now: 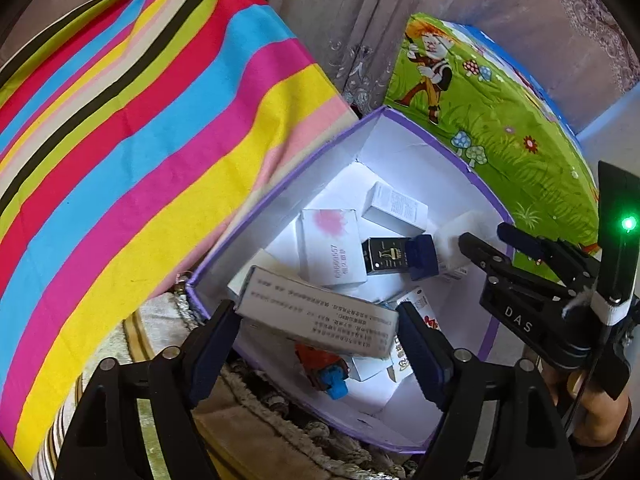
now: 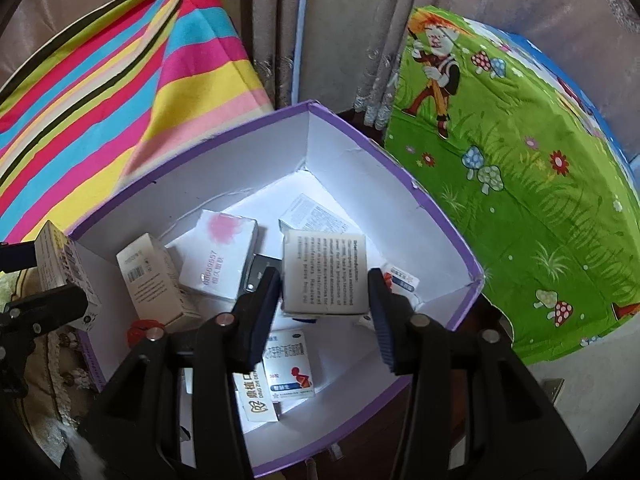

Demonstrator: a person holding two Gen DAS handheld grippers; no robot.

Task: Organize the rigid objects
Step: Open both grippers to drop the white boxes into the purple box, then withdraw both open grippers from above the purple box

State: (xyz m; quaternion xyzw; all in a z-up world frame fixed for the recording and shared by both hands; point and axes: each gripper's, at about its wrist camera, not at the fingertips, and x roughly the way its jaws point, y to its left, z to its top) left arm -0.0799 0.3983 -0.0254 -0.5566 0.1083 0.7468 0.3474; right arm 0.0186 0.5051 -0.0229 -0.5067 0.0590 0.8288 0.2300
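White long carton [image 1: 320, 312] lies crosswise between left tool [image 1: 316, 328] fingers.

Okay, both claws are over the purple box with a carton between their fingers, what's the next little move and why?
Probably finish opening both claws and lift them clear. The left claw has a long white carton between its fingers, the right claw a printed white carton, both above the purple-rimmed box with other cartons inside. I can't tell whether the pads still press, so widen before lifting.
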